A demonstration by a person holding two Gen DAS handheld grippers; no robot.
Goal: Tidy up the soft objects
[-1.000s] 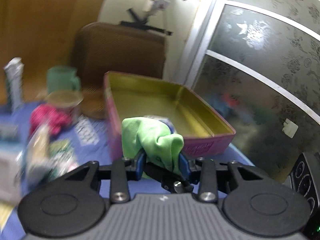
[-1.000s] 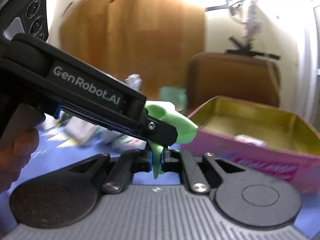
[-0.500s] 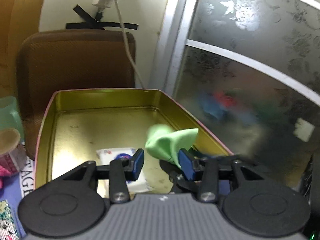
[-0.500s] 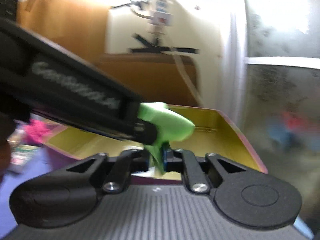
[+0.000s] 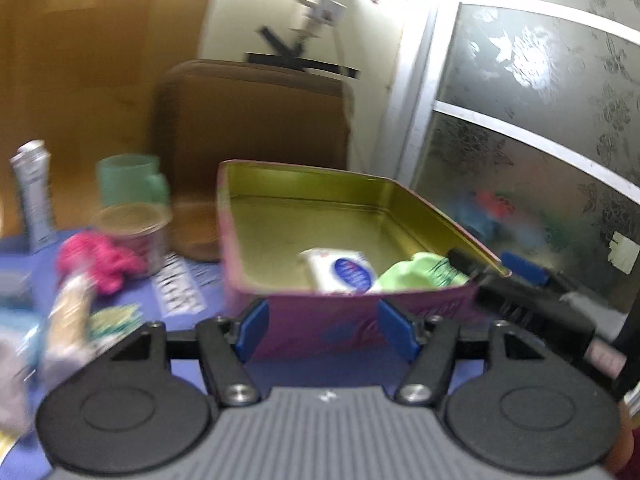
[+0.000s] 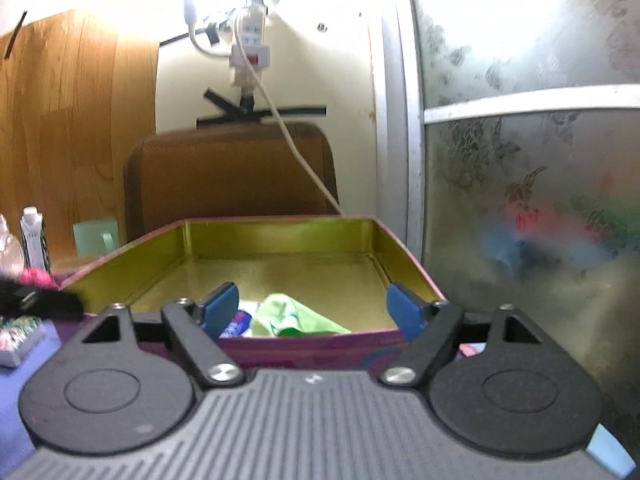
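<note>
Green cloth (image 5: 420,274) lies inside tin (image 5: 280,300) at its near right corner. Left gripper (image 5: 326,330) and right gripper (image 6: 316,310) are opening, both empty. Risk: a finger snags the cloth or bumps the tin's near wall.

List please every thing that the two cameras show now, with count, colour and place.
tin: one, pink outside, gold inside, on the blue cloth
green cloth: one, green, in the tin's near end
packet: one, white and blue, in the tin beside the green cloth
pink cloth: one, pink, on the blue cloth left of the tin
jar: one, tan lid, behind the pink cloth
mug: one, pale green, behind the jar
tube: one, white, upright at far left
chair: one, brown, behind the tin
left claw: one, black, blue pads, jaws opening, nothing between them
right claw: one, black, blue pads, jaws opening, nothing gripped
</note>
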